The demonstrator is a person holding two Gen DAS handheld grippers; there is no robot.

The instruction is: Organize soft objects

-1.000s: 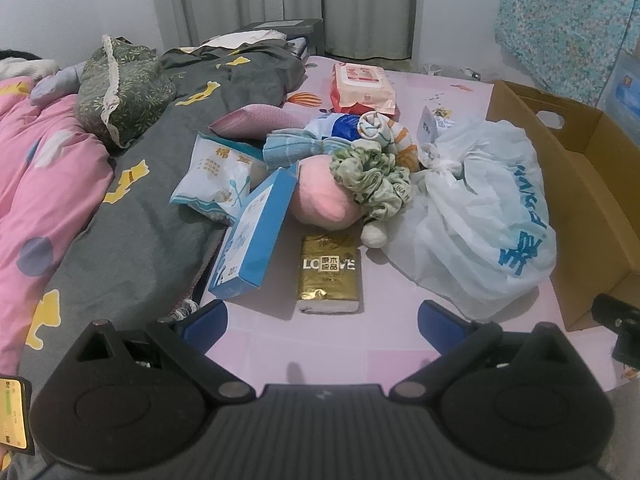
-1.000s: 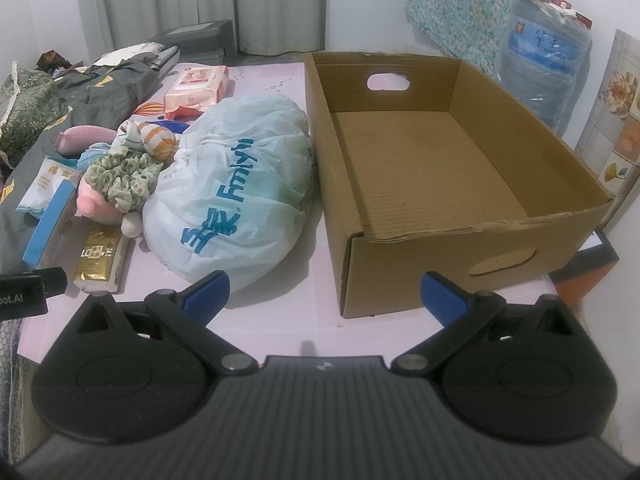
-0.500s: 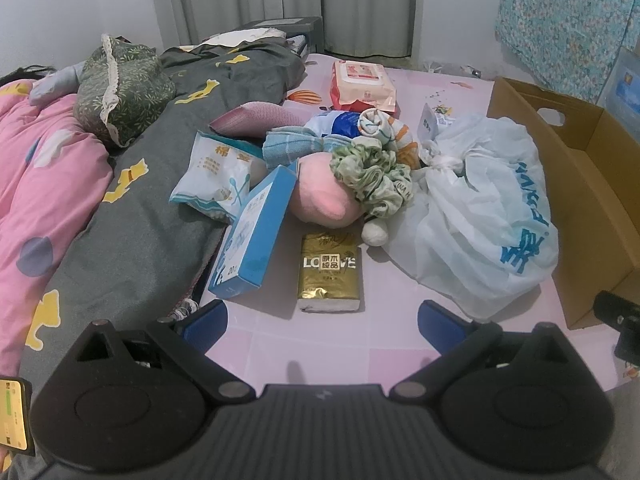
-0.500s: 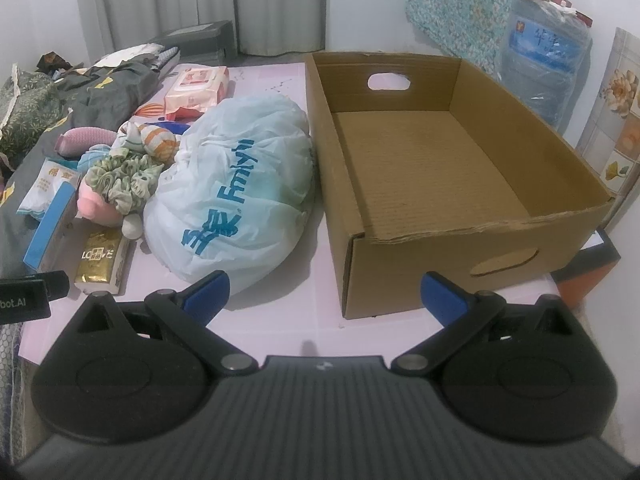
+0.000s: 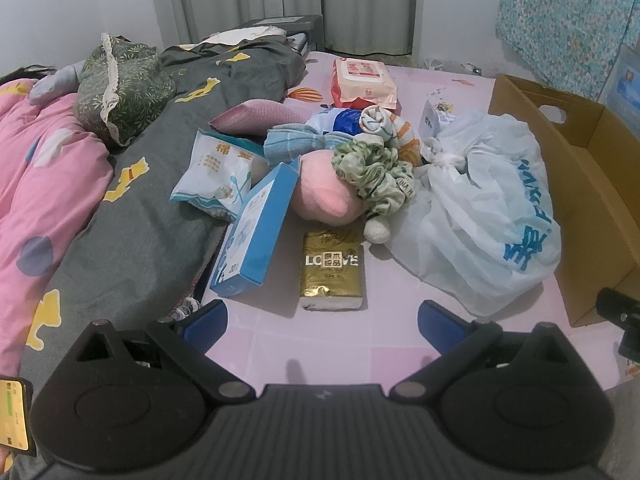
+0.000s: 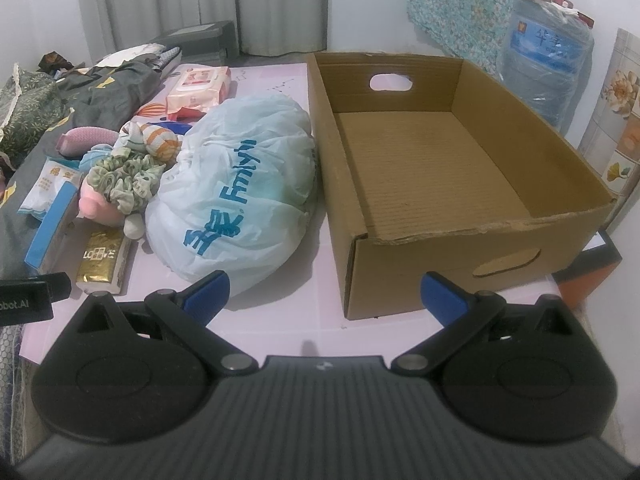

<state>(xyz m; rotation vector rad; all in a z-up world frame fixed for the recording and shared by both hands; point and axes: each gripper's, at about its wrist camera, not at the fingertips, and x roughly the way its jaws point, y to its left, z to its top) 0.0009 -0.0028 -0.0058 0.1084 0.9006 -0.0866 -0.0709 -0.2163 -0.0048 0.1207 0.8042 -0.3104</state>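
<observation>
The soft things sit heaped on the pink desk (image 5: 332, 344): a pink plush toy (image 5: 326, 196), a green scrunchie (image 5: 374, 174), a tied plastic bag (image 6: 236, 196) and a gold tissue pack (image 5: 332, 268). Just right of the bag I see the cardboard box (image 6: 452, 184), nothing in it. My left gripper (image 5: 322, 322) and right gripper (image 6: 324, 294) both hang spread wide, holding nothing, near the desk's front edge.

I see bare table (image 6: 304, 300) near my tongs; the tied plastic bag (image 6: 236, 196) crowds the cardboard box (image 6: 460, 184), whose inside lies open.
</observation>
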